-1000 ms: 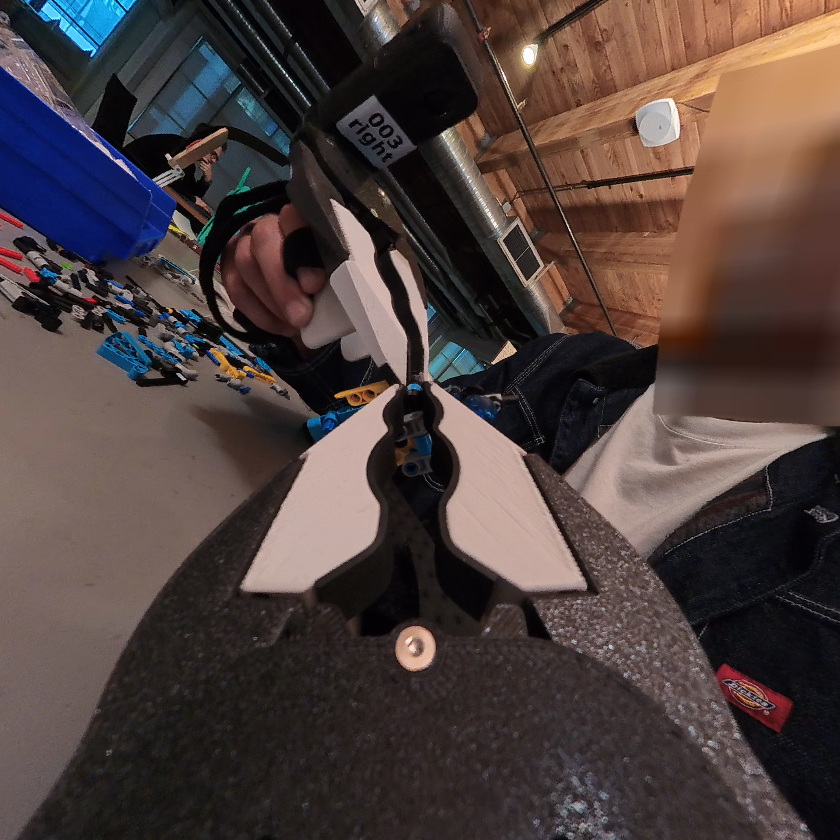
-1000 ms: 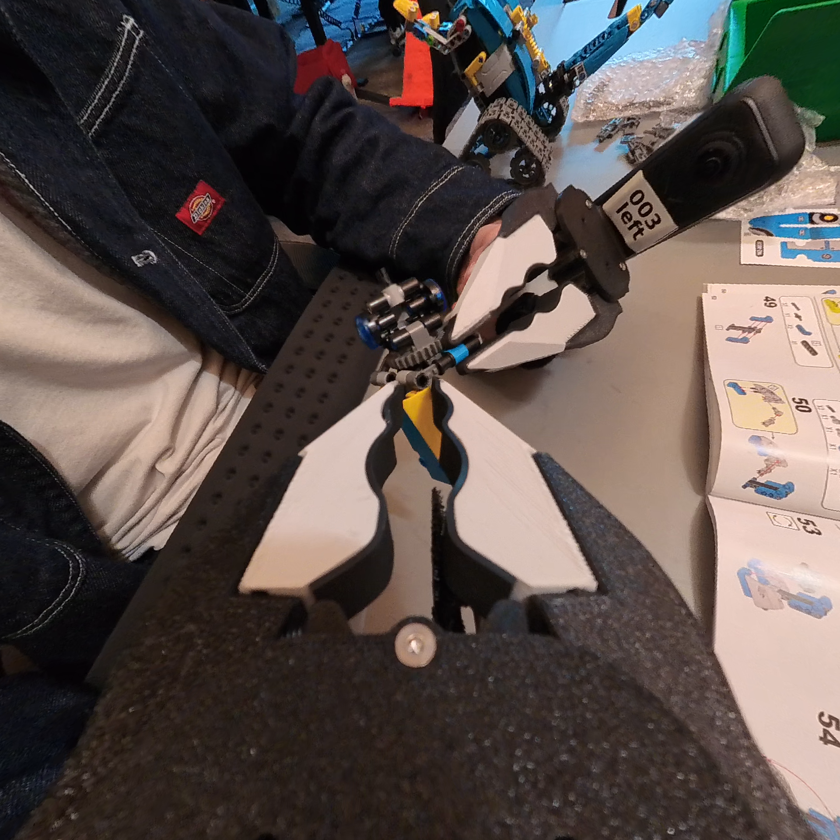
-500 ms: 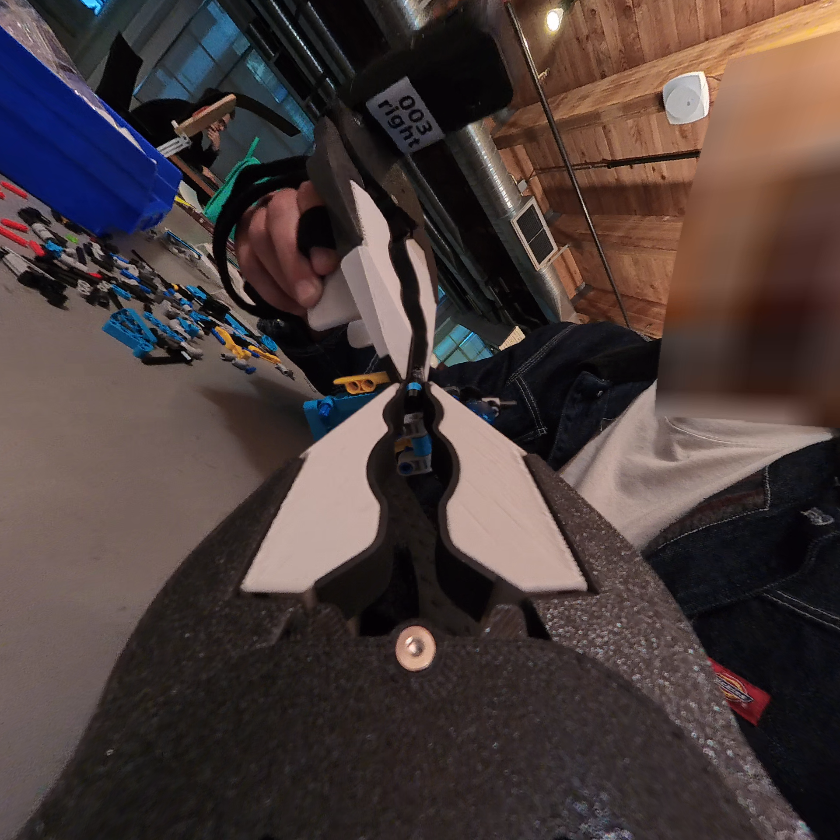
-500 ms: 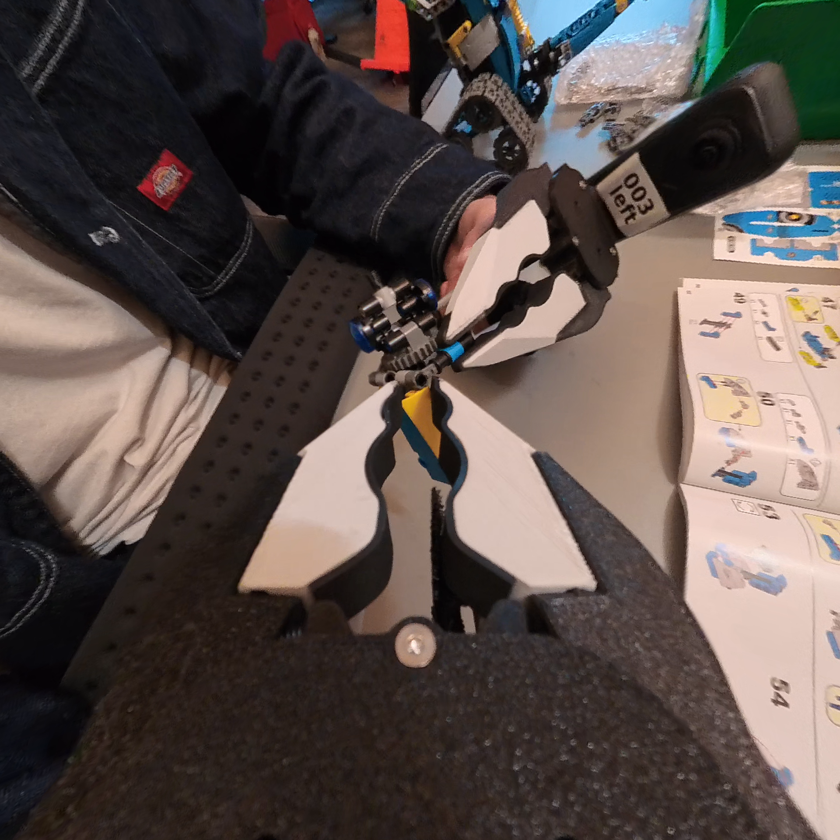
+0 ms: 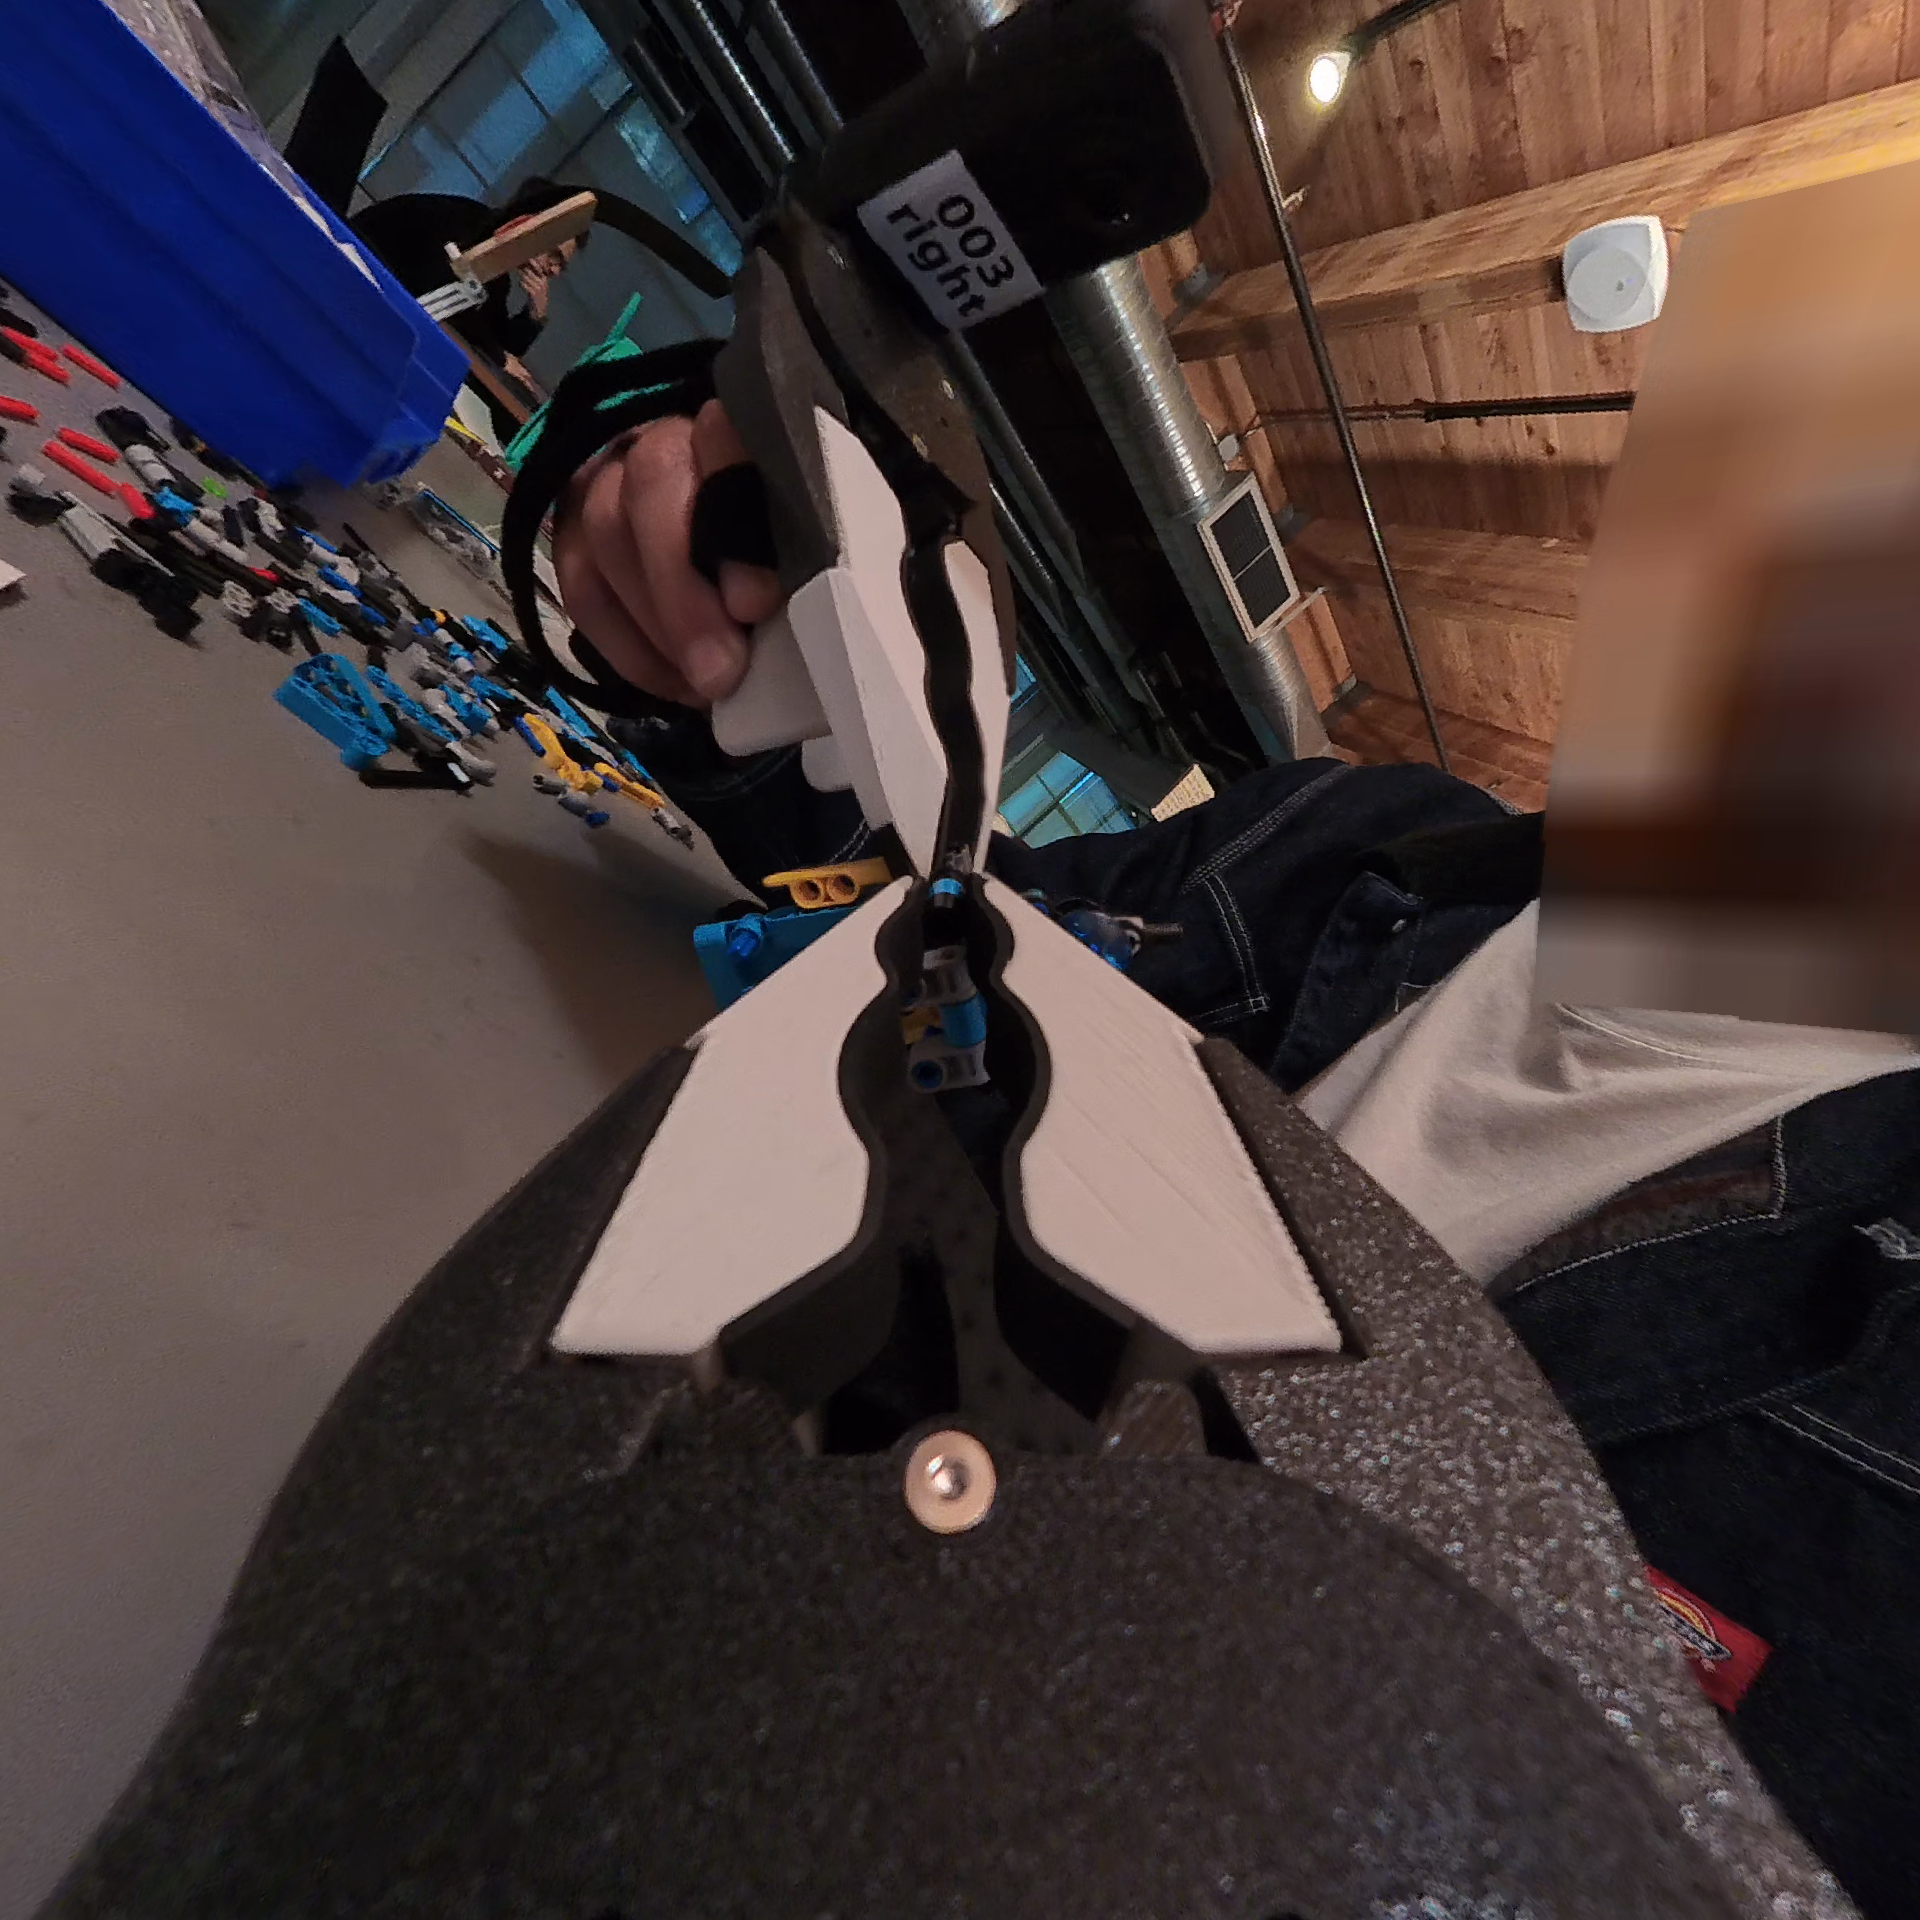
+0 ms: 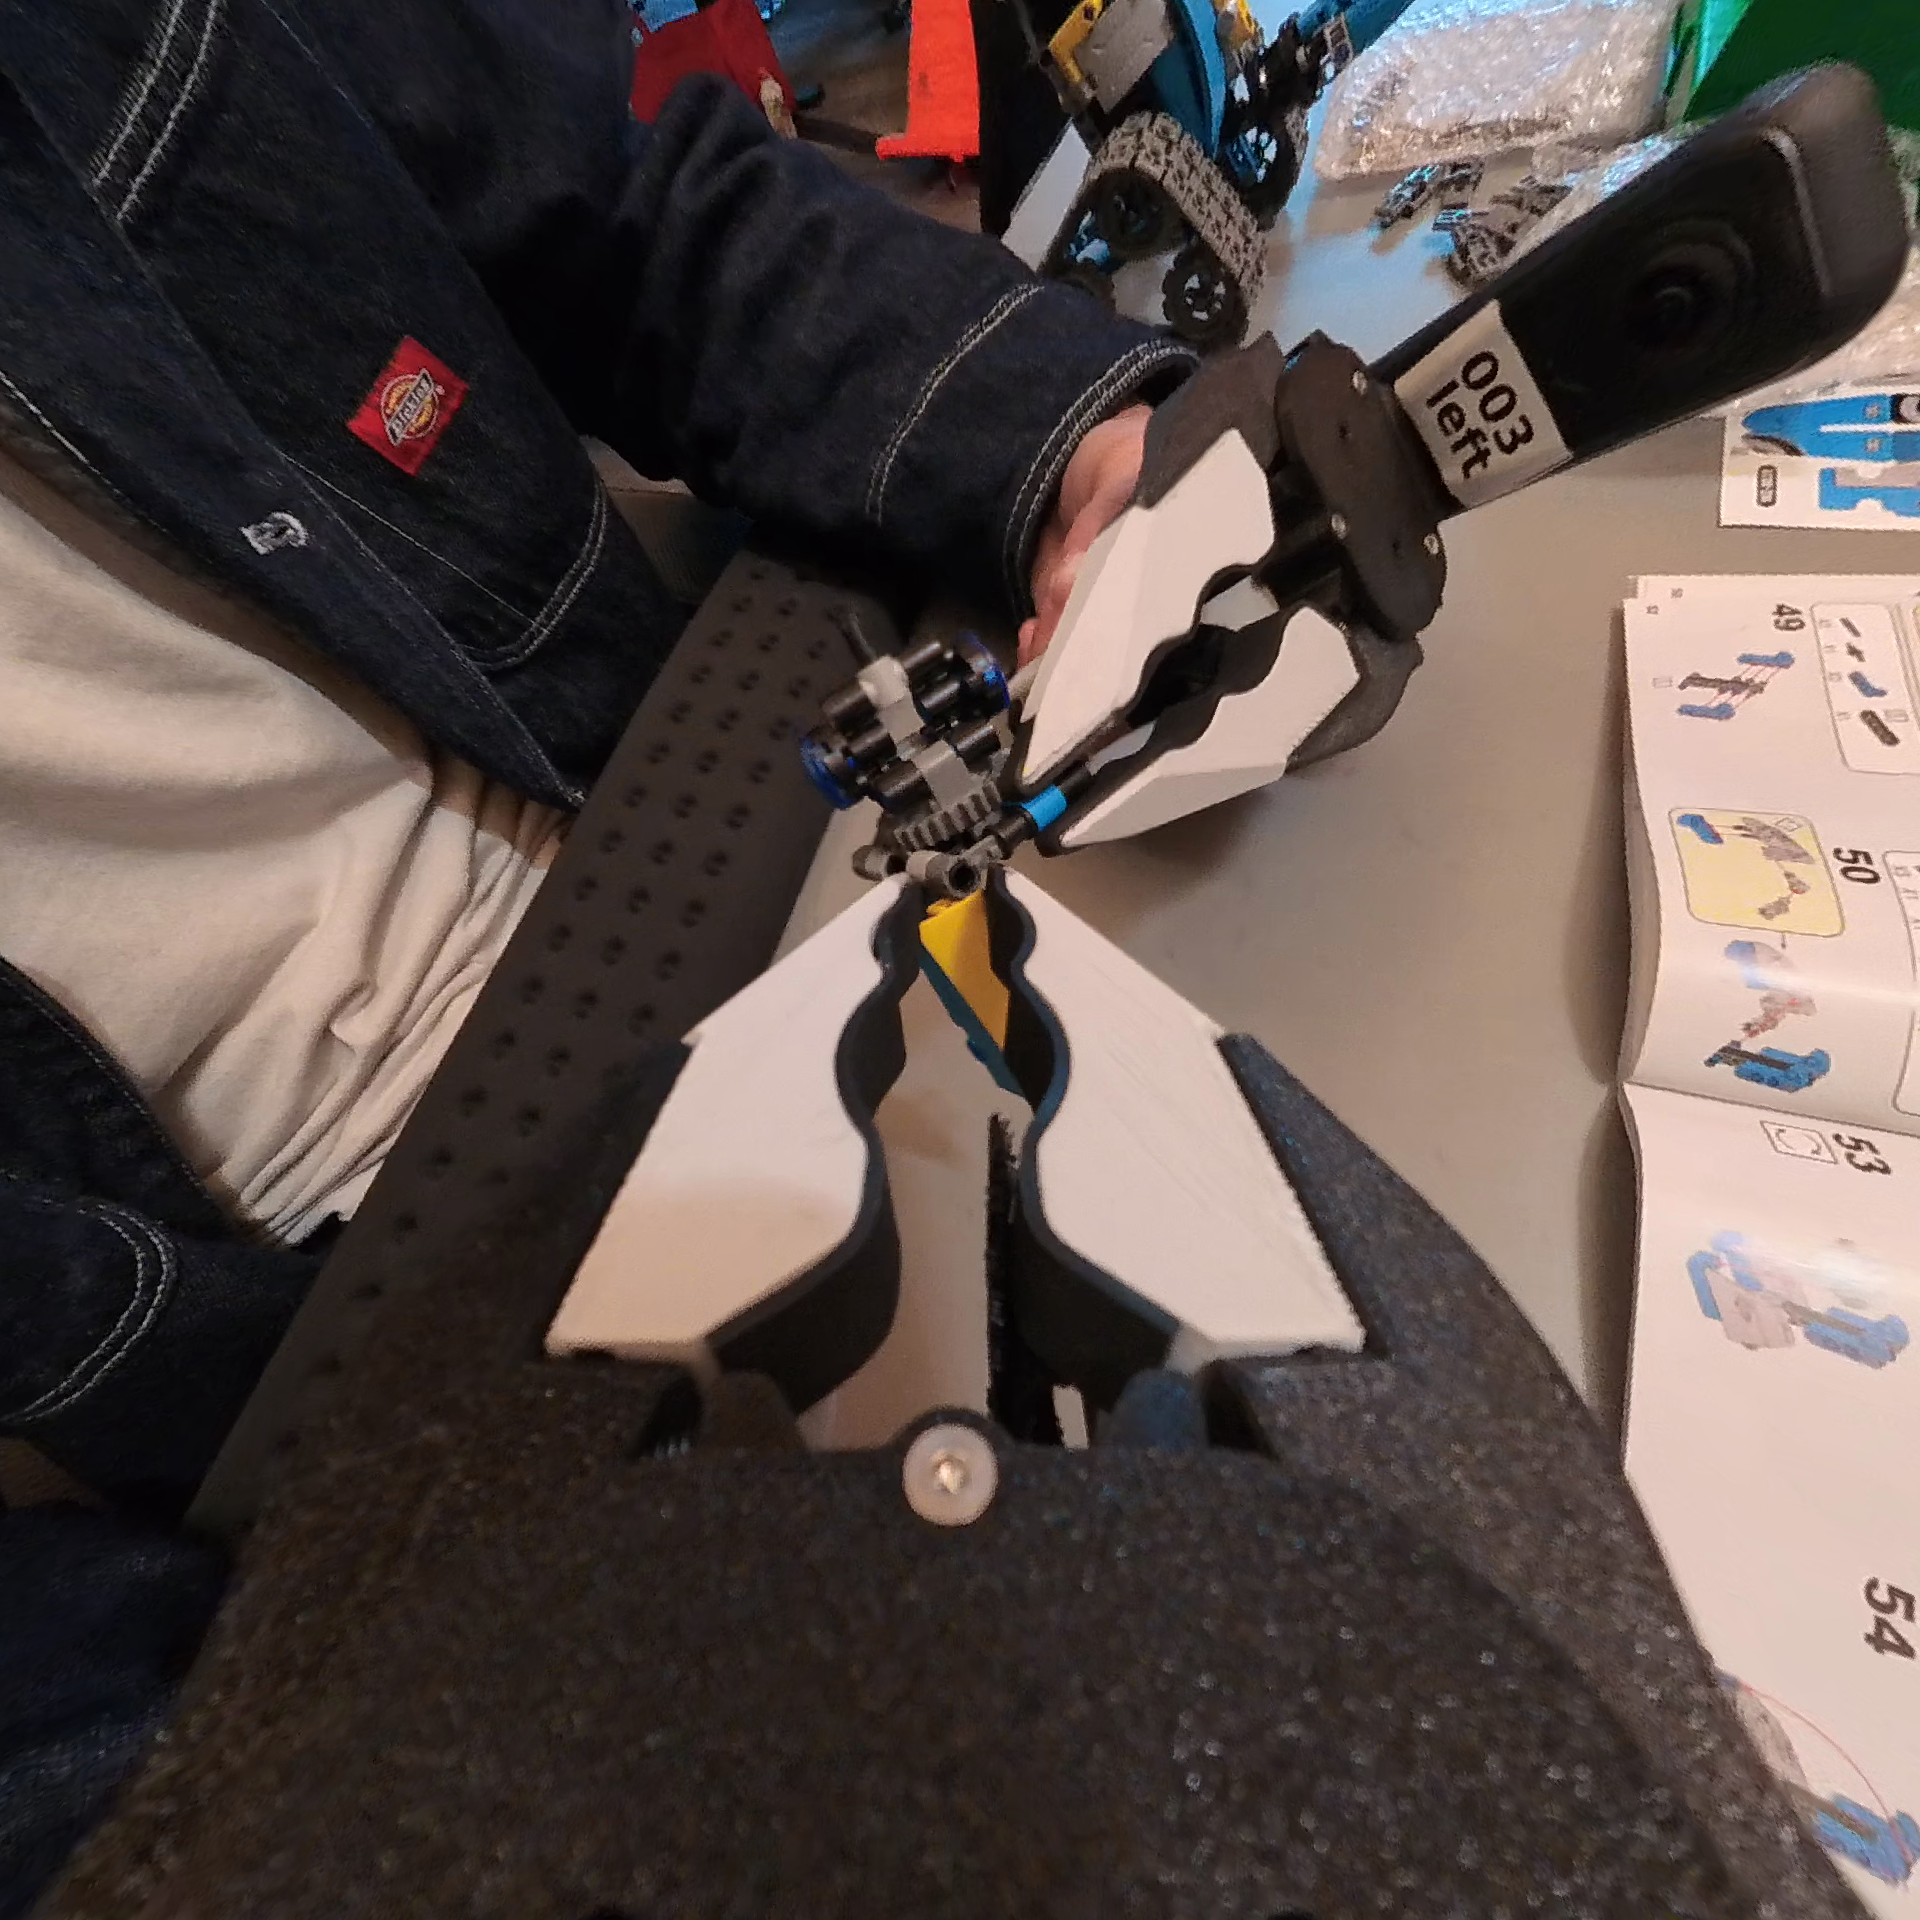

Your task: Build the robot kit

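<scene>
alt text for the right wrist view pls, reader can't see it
The right gripper, shut on a yellow-and-blue piece, meets the left gripper, which grips a black-and-grey toy-brick assembly above a grey table. An open instruction booklet lies at right.

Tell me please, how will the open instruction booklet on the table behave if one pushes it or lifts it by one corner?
The instruction booklet is thin paper lying open on the smooth grey table, so a push would probably slide it easily. Lifted by a corner it would likely droop, and pages may flip, since its fold already rises slightly. It looks light for its size.
</scene>
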Tool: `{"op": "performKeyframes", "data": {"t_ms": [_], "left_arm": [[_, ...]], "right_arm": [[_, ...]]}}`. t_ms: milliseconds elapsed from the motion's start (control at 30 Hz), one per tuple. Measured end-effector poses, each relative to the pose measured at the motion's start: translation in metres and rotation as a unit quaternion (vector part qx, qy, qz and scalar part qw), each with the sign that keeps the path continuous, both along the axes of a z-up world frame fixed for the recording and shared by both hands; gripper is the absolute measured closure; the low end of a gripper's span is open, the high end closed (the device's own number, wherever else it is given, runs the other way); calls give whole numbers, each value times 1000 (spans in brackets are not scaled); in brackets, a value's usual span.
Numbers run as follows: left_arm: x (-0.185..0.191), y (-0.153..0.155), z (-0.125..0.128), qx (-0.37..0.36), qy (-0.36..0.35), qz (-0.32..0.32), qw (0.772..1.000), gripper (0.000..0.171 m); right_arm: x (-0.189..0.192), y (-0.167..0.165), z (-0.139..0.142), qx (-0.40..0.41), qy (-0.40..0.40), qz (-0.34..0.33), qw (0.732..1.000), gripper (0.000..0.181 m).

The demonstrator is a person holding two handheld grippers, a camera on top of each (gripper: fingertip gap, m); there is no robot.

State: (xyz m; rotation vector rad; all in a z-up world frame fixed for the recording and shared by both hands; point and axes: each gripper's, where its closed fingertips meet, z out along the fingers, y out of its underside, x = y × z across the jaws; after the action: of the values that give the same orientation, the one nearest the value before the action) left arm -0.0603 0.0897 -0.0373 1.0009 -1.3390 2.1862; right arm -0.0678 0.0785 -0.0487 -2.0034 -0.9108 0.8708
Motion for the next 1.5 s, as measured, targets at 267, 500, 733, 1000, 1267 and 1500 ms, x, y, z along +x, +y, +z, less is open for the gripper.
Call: {"op": "performKeyframes", "data": {"t_ms": [267, 500, 733, 1000, 1267, 1500], "left_arm": [[-8, -3, 7, -28, -6, -34, 999, 166], [-6, -1, 2, 12, -11, -21, 1000, 166], [-17, -13, 1, 12, -14, -74, 997, 165], [-19, -9, 4, 21, -20, -72, 997, 165], [-16, -3, -3, 83, -29, -42, 995, 165], [-1, 0, -49, 222, 13, -4, 975, 165]], "right_arm": [[-6, -3, 6, 45, -26, 13, 999, 168], [1, 6, -1, 52, -43, -17, 998, 155], [-14, 5, -8, 105, -59, 9, 993, 138], [-17, 12, -6, 170, -105, -1, 980, 140], [-15, 16, -17, 135, -87, -9, 987, 147], [-6, 11, -64, 13, -81, 2, 997, 160]]}}
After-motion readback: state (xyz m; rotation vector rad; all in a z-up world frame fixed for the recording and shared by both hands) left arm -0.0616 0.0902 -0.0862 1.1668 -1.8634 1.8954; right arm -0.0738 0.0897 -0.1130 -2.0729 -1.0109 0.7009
